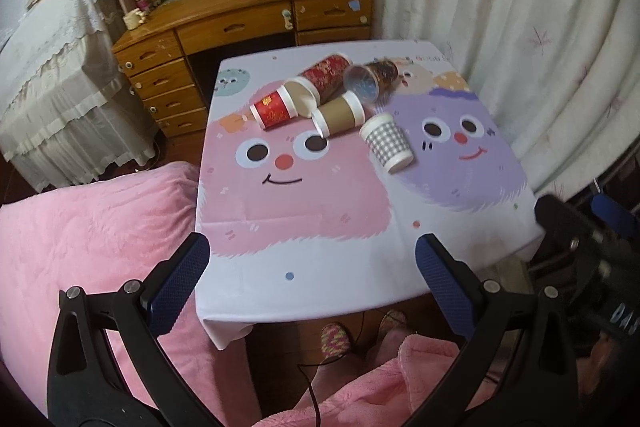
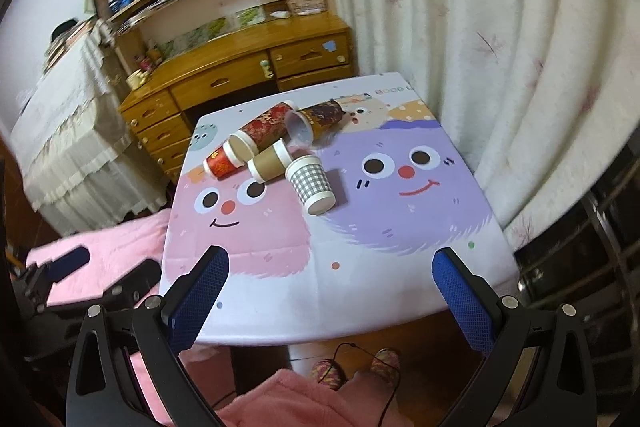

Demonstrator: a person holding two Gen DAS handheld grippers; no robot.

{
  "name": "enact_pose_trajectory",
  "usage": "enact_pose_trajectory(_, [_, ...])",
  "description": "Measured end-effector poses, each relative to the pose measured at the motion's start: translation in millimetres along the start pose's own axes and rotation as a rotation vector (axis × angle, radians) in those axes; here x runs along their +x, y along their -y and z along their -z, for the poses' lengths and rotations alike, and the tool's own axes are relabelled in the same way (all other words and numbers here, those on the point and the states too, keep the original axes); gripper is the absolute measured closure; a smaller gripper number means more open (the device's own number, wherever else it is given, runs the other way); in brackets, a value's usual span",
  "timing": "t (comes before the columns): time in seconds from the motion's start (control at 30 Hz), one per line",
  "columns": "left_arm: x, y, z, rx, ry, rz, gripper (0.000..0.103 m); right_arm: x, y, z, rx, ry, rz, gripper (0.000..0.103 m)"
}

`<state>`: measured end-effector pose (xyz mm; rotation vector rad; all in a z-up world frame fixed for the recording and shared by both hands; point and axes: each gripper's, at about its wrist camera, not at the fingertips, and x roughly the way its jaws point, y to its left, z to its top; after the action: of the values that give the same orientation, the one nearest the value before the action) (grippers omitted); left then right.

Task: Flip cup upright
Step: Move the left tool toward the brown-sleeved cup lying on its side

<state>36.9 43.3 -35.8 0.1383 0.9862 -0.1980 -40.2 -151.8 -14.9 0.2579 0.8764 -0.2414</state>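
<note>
1. The left tongs (image 1: 312,247) stand wide open with nothing between the blue pads (image 1: 188,267); they hang over the near edge of the table (image 1: 340,291), well short of the cups.
2. The right tongs (image 2: 330,263) are spread just as wide and hold nothing; their tips sit above the near part of the cloth (image 2: 360,291) with the cartoon faces.
3. Ahead of both tongs, toward the far half of the table, five cups lie on their sides in a loose heap.
4. The checked cup (image 1: 386,143) (image 2: 311,183) is the nearest to the tongs. It is white paper with a grey check pattern, its narrow base toward the tongs and its wide mouth toward the heap.
5. Just beyond it to the left lies a plain brown cup (image 1: 340,113) (image 2: 270,163) with white rims, touching or almost touching the checked one.
6. Further left lies a short red cup (image 1: 274,109) (image 2: 222,163) with gold marks.
7. Behind those lies a long red patterned cup (image 1: 324,73) (image 2: 264,127), brown inside, open end toward the left.
8. Farthest to the right in the heap is a dark cup (image 1: 380,71) (image 2: 326,115) with a clear plastic mouth (image 1: 360,83) turned toward the tongs.
9. A white curtain (image 1: 520,27) hangs to the right of the table.
</note>
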Motion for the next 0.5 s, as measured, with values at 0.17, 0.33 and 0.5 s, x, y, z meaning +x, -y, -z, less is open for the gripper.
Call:
enact_pose_trajectory(0.17, [24, -15, 10, 0.029, -0.078, 0.03, 0.001, 14, 5, 10, 0.075, -0.033, 0.017, 0.0])
enact_pose_trajectory(0.33, [48, -29, 15, 0.029, -0.163, 0.039, 0.001, 32, 13, 18, 0.134, -0.083, 0.015, 0.0])
enact_pose_trajectory(0.5, [72, -34, 12, 0.061, -0.24, 0.031, 0.001, 57, 16, 21, 0.156, -0.136, -0.017, 0.0])
